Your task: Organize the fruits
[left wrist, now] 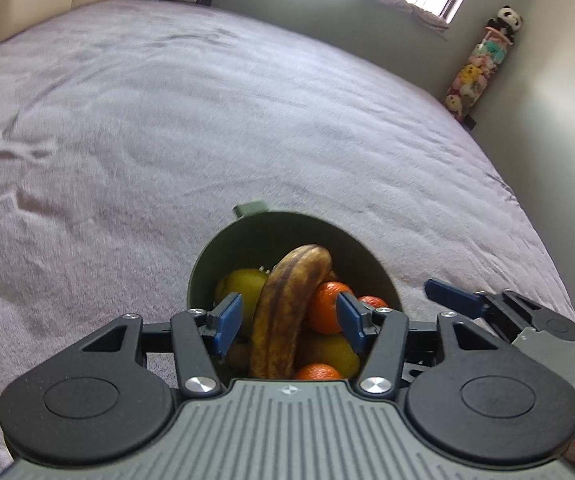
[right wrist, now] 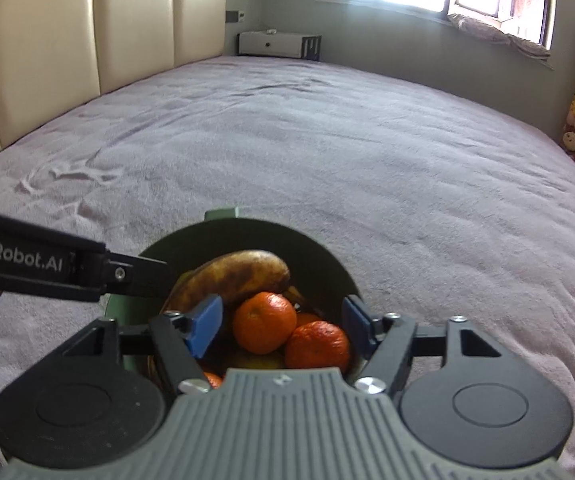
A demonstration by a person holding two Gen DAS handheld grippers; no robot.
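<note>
Fruits (left wrist: 287,312) fill the green bowl (left wrist: 223,248); both claws, left (left wrist: 289,322) and right (right wrist: 283,326), hover spread apart, empty.

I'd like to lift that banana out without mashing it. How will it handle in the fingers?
The banana is mostly brown, so it is probably soft and bruises easily under a tight pinch. It lies on top of the oranges in the bowl, so lifting it may set them rolling.

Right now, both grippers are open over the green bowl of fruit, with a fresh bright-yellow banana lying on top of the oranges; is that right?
Not quite: the banana is overripe, brown and blotched, as the left wrist view shows. Otherwise yes: the left gripper and right gripper are open over the green bowl of oranges.
</note>
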